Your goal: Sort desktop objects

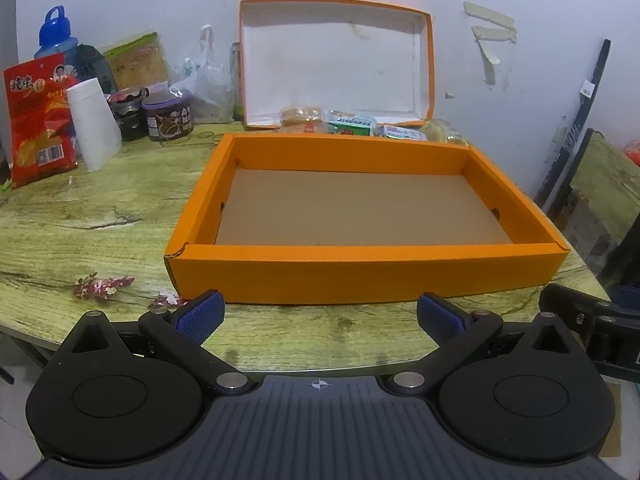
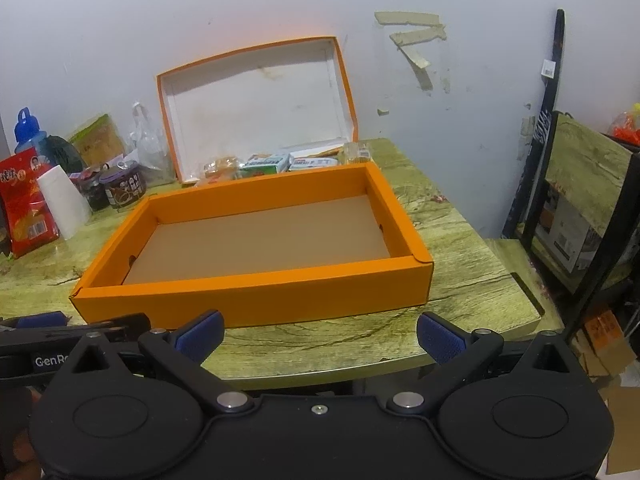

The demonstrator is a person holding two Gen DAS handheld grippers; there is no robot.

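An empty orange cardboard box lies open on the wood-grain table. Its orange lid leans upright against the wall behind it. Several wrapped snack packets lie between box and lid. My left gripper is open and empty, just short of the box's near wall. My right gripper is open and empty, at the table's front edge near the box's right front corner. The left gripper shows at the left of the right wrist view.
At the back left stand a red snack bag, a white paper cup, dark jars, a blue-capped bottle and plastic bags. A shelf stands right of the table.
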